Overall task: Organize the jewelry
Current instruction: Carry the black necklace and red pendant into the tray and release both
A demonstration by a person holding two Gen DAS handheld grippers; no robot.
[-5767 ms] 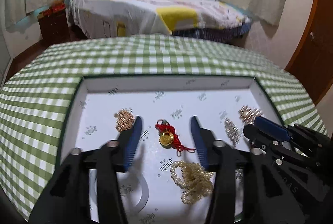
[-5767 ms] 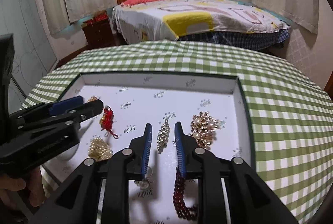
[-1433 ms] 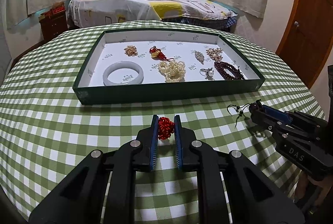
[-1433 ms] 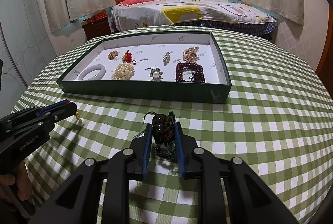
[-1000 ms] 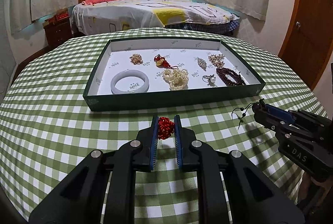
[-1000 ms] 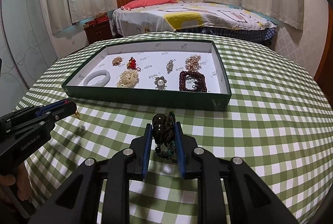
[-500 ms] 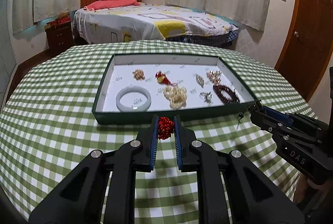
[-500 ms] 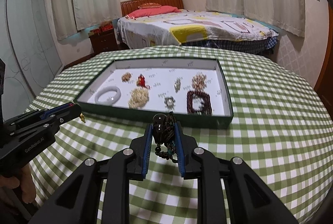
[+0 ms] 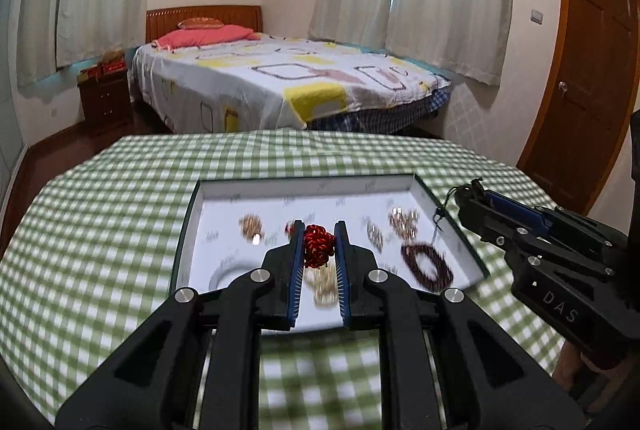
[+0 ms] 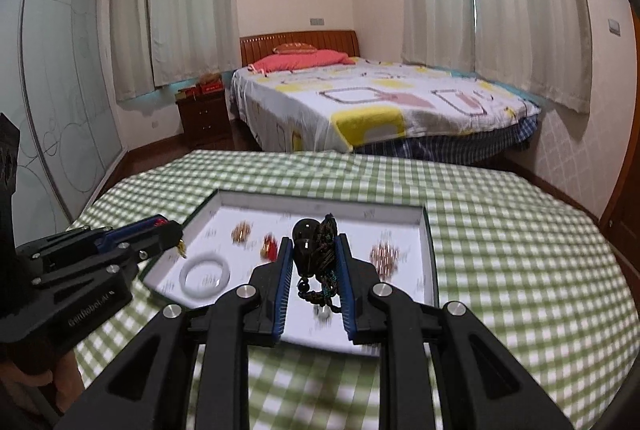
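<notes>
Left wrist view: left claw (image 9: pixel 318 244) clenches a red knot (image 9: pixel 319 245); right claw (image 10: pixel 313 258) grips dark beads (image 10: pixel 318 250).

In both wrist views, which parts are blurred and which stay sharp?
Left wrist view: the tray, its jewelry and the checked cloth are smeared by motion blur, while the left gripper and its red knot stay sharp.
Right wrist view: the same smear, with the right gripper and dark beads sharp; both show fisheye bending.
</notes>
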